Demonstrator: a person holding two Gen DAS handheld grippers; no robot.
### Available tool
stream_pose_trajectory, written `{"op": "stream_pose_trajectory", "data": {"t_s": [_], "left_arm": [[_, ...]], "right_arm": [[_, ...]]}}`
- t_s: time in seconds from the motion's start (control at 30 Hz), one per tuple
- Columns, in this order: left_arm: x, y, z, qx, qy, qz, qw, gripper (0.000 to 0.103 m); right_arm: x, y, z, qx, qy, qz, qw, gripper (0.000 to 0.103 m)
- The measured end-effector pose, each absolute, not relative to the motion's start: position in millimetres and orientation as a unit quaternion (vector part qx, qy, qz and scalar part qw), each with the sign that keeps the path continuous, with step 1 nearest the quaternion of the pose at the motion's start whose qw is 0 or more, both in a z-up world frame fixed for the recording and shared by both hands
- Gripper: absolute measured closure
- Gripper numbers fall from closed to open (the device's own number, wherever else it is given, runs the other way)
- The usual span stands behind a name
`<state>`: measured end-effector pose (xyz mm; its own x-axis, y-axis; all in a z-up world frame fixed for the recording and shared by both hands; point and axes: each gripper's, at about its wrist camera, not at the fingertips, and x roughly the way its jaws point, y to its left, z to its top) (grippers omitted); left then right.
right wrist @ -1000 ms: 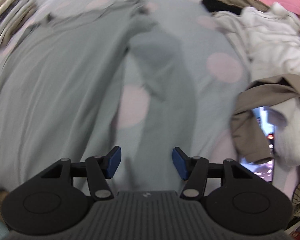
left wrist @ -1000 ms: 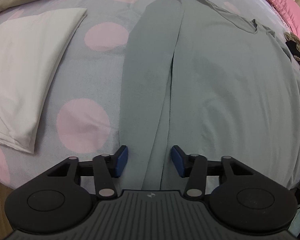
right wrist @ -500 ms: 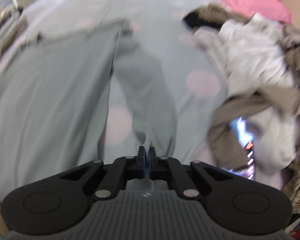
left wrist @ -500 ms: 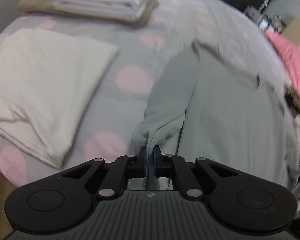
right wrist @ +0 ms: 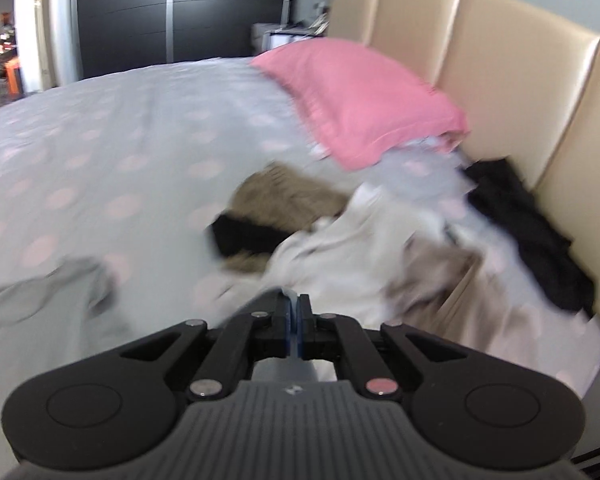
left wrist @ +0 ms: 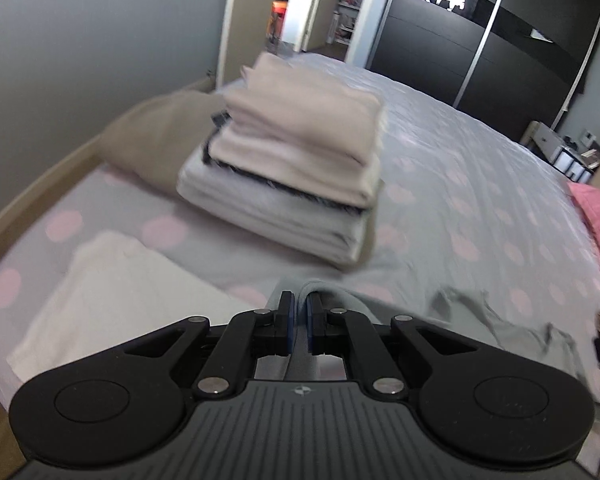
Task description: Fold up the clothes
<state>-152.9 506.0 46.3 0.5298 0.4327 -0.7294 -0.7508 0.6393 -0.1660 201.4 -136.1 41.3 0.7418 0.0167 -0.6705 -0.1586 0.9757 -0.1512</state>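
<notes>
Two grippers each pinch a bit of the same grey-green garment, one view apiece.

Left wrist view: the left gripper (left wrist: 299,322) has its jaws drawn narrow on a fold of the grey-green garment (left wrist: 496,320), which bulges out between the blue pads and trails away toward 3 o'clock across the dotted bedspread (left wrist: 480,168). At 12 o'clock sits a stack of folded clothes (left wrist: 300,176), neat and several layers high. At 9 o'clock lies a folded white piece (left wrist: 112,288), flat on the bed.

Right wrist view: the right gripper (right wrist: 295,322) is likewise clamped narrow, with pale cloth showing between the pads; the frame is blurred, but it reads as the same garment, whose rumpled end lies at 9 o'clock (right wrist: 40,300). From 12 to 3 o'clock spreads a heap of unfolded clothes (right wrist: 380,248), beige, white and black, below a pink pillow (right wrist: 360,100) against the headboard (right wrist: 520,80).

By my reading the task is partly done: a stack and a white piece are finished, this garment is mid-fold, and the heap remains.
</notes>
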Motion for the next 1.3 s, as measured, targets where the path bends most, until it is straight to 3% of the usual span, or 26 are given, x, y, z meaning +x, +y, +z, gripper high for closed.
{"op": "stream_pose_trajectory", "data": {"t_s": [0.4, 0.6, 0.67, 0.73, 0.8, 0.97, 1.3], "left_arm": [[-134, 582, -29, -0.196, 0.437, 0.433, 0.764, 0.099], [-133, 585, -49, -0.193, 0.463, 0.422, 0.755, 0.096], [-132, 577, -48, -0.186, 0.465, 0.416, 0.759, 0.089], [-134, 569, -42, -0.191, 0.456, 0.410, 0.767, 0.075], [-136, 557, -33, -0.190, 0.443, 0.404, 0.778, 0.063], [-137, 514, -10, -0.183, 0.421, 0.355, 0.815, 0.062], [-150, 395, -39, -0.172, 0.490, 0.170, 0.837, 0.062]], "right_arm": [[297, -174, -12, -0.149, 0.381, -0.079, 0.909, 0.100], [301, -186, -36, -0.108, 0.386, -0.074, 0.913, 0.097], [292, -182, -35, -0.109, 0.374, -0.066, 0.919, 0.092], [279, -177, -32, -0.110, 0.356, -0.062, 0.926, 0.073], [261, -168, -26, -0.115, 0.323, -0.054, 0.938, 0.065], [210, -139, -17, -0.133, 0.303, 0.038, 0.943, 0.062], [115, -90, -66, -0.090, 0.423, 0.186, 0.882, 0.062]]}}
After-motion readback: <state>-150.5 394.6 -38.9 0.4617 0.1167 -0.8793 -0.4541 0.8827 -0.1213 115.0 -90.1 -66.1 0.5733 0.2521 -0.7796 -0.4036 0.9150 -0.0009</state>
